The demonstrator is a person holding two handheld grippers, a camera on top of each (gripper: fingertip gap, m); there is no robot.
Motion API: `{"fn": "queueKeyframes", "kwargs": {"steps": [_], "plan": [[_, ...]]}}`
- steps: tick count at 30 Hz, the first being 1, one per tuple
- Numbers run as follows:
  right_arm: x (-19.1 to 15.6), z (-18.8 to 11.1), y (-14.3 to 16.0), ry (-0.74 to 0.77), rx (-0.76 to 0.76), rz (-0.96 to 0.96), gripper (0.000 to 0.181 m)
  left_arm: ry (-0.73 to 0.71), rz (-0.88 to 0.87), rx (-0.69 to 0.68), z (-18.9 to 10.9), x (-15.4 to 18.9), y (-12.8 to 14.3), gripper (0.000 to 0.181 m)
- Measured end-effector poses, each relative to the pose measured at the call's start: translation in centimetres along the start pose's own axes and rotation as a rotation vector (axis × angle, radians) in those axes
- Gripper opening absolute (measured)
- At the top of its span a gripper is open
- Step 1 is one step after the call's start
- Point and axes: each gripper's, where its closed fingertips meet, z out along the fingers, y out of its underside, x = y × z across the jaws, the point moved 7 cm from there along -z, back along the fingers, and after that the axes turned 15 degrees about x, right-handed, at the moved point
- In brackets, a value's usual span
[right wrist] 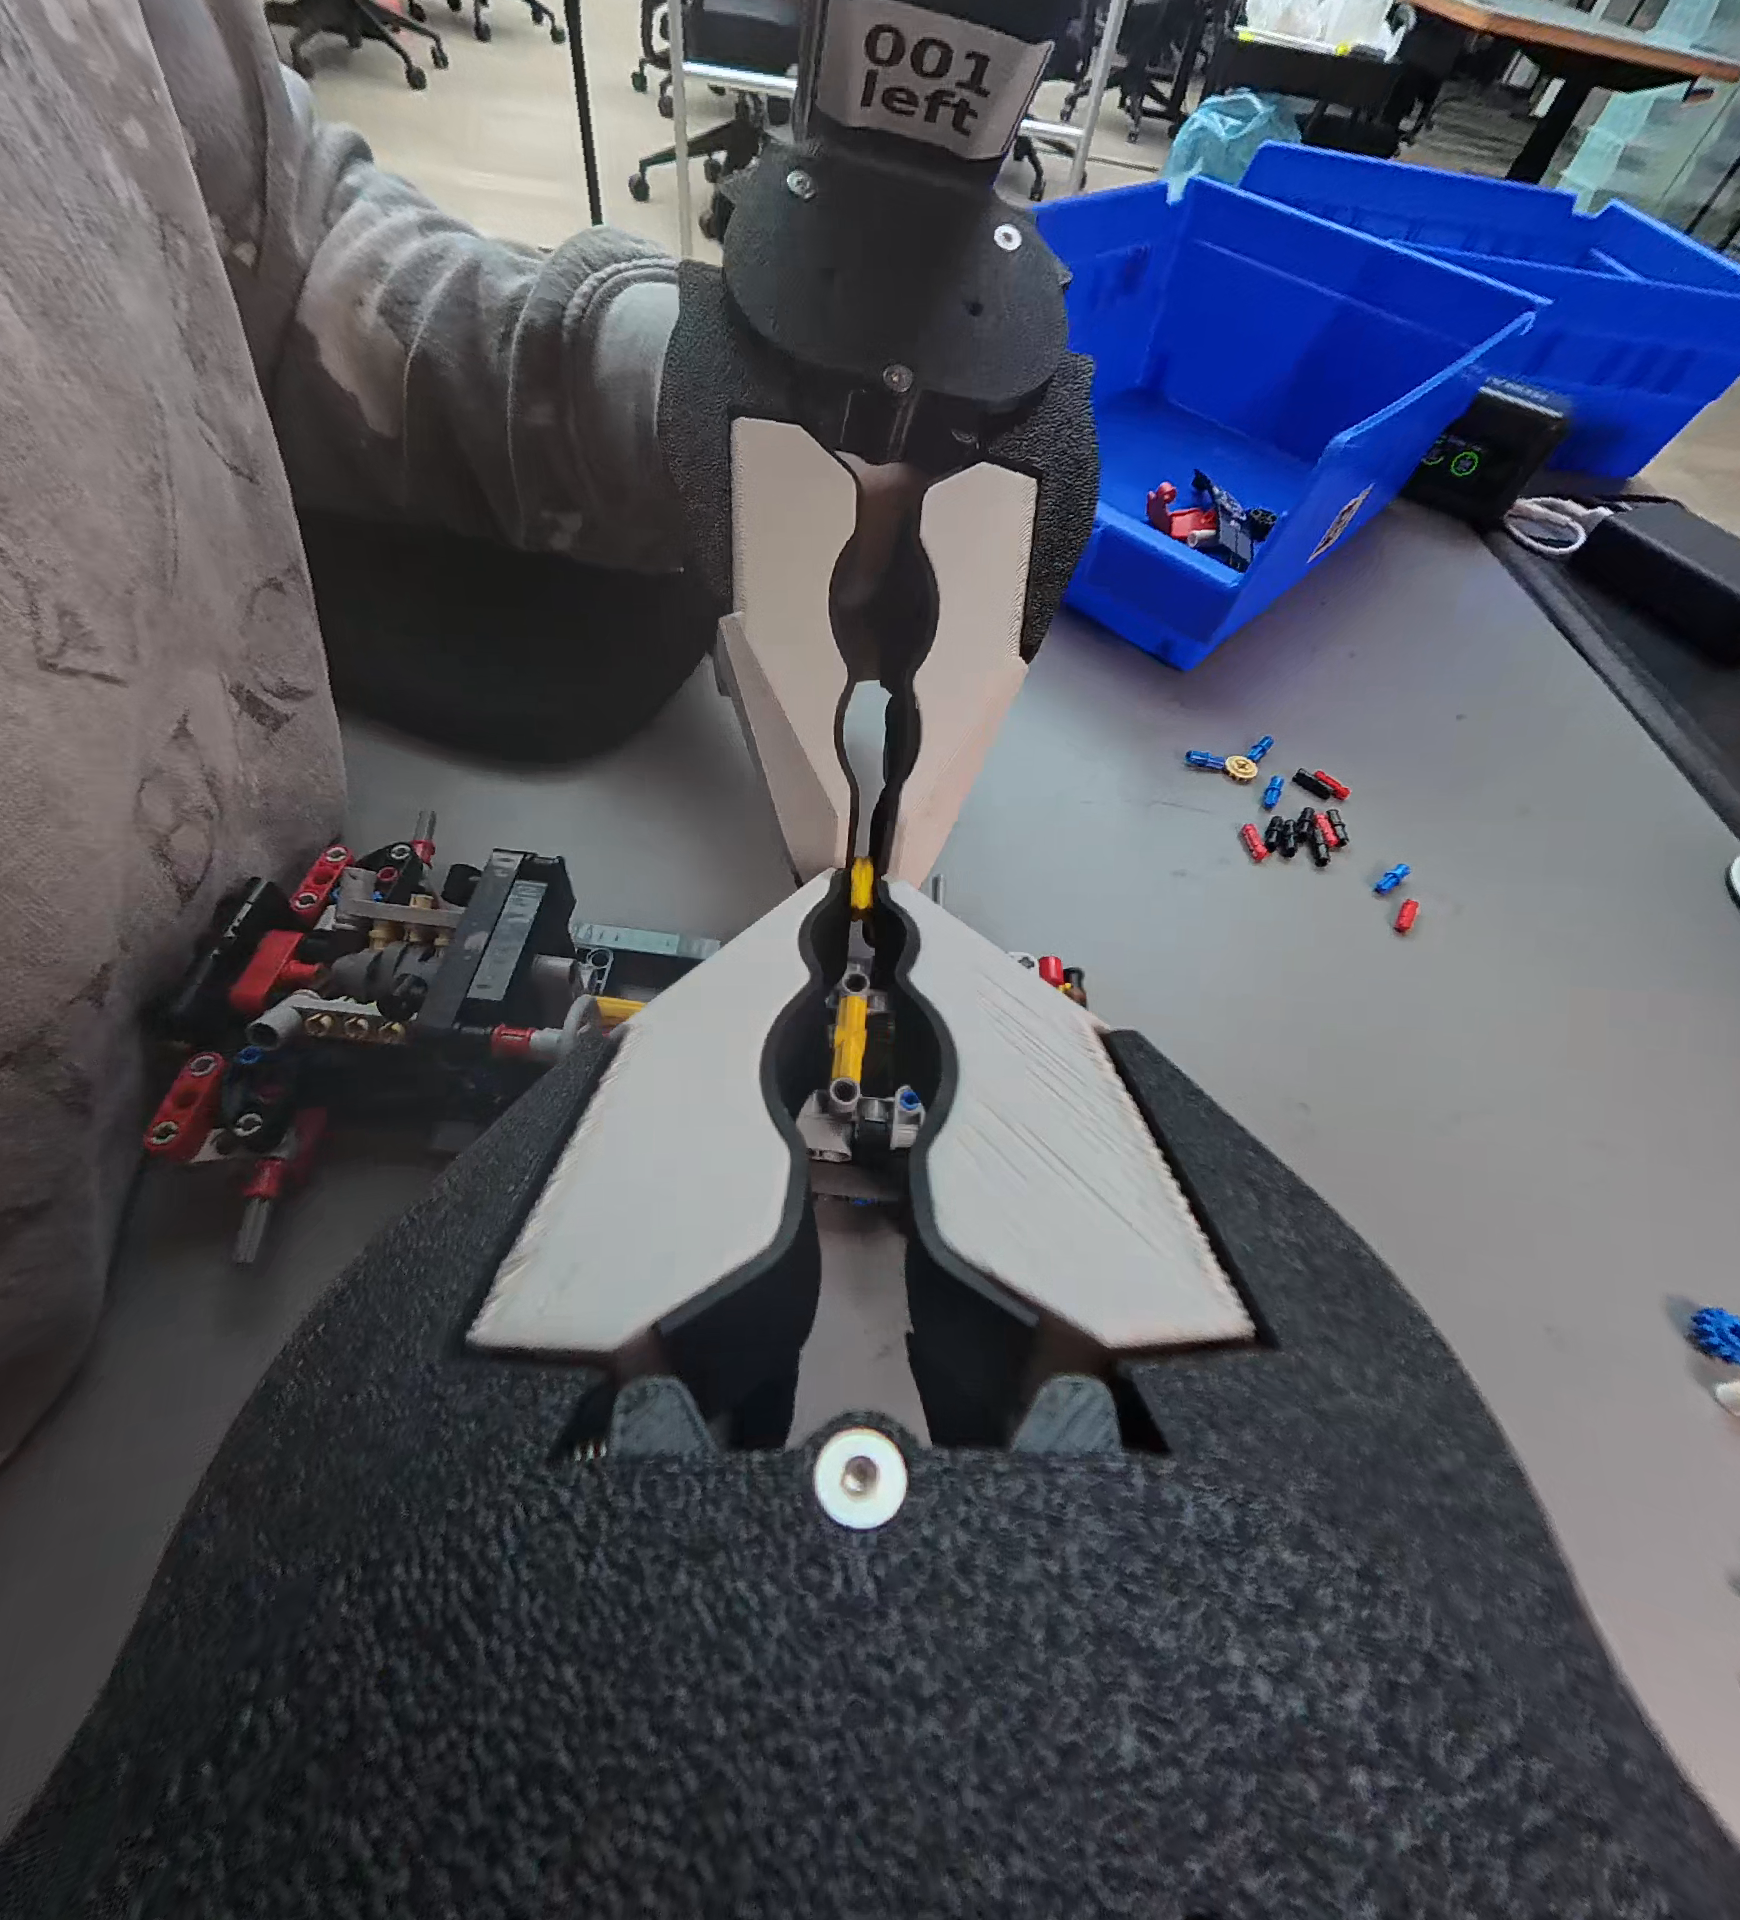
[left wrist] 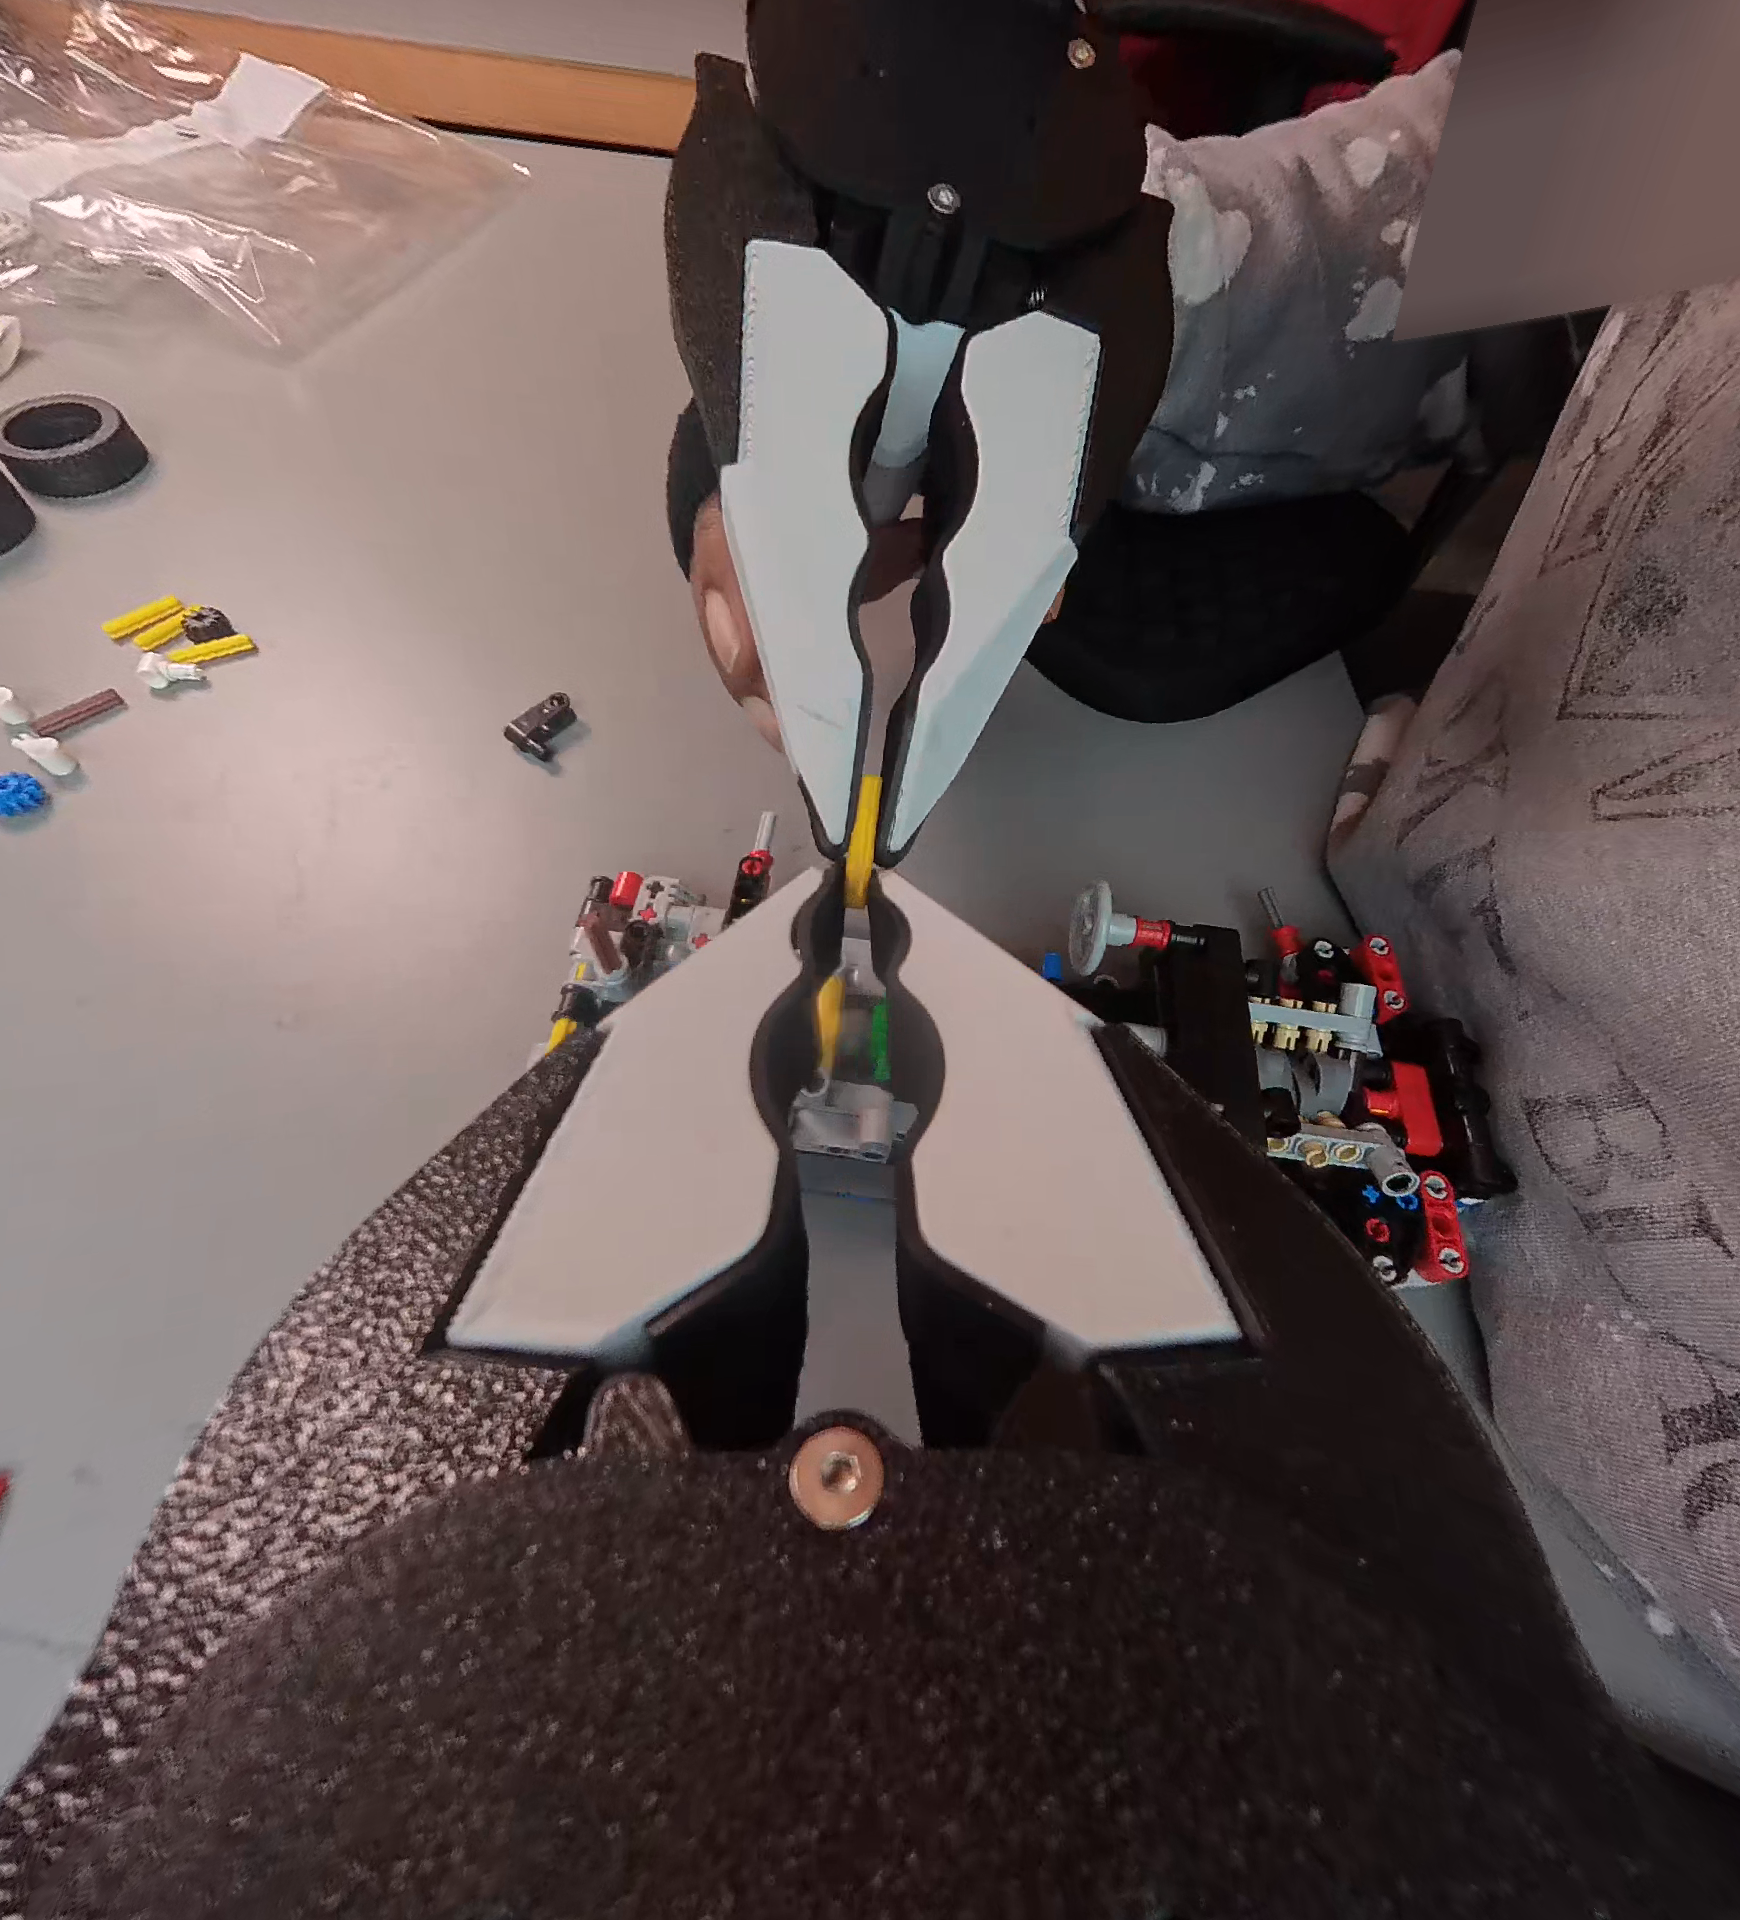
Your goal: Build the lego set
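My left gripper [left wrist: 850,885] and my right gripper [right wrist: 861,902] meet tip to tip above the table. A small yellow Lego piece [left wrist: 862,831] is pinched between them, and both are shut on it. It also shows in the right wrist view [right wrist: 861,881]. In the left wrist view the right gripper [left wrist: 861,844] comes down from the top; in the right wrist view the left gripper [right wrist: 871,858] does. The part-built Lego chassis [left wrist: 1354,1070] in black, grey and red lies on the table right under the tips and also shows in the right wrist view [right wrist: 378,997].
Black tyres [left wrist: 66,447], clear plastic bags [left wrist: 139,187], yellow axles [left wrist: 175,629], a blue gear [left wrist: 12,795] and a black connector [left wrist: 539,722] lie on the grey table. Blue bins [right wrist: 1313,416], loose pins [right wrist: 1292,821] and a black adapter [right wrist: 1697,582] sit farther off. A person's grey sleeve [right wrist: 450,343] is close by. Less than 4 cm separates the two grippers' tips. Left tips and right tips are each some 15 cm from the black connector [left wrist: 539,722].
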Motion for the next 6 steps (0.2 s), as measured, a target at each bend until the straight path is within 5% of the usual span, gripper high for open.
{"fn": "queueKeyframes", "kwargs": {"steps": [6], "plan": [[4.0, -2.4, 2.4, 0.178, -0.058, 0.063, 0.001, -0.219, -0.157, -0.043, -2.0, -4.9, 2.6, 0.013]]}}
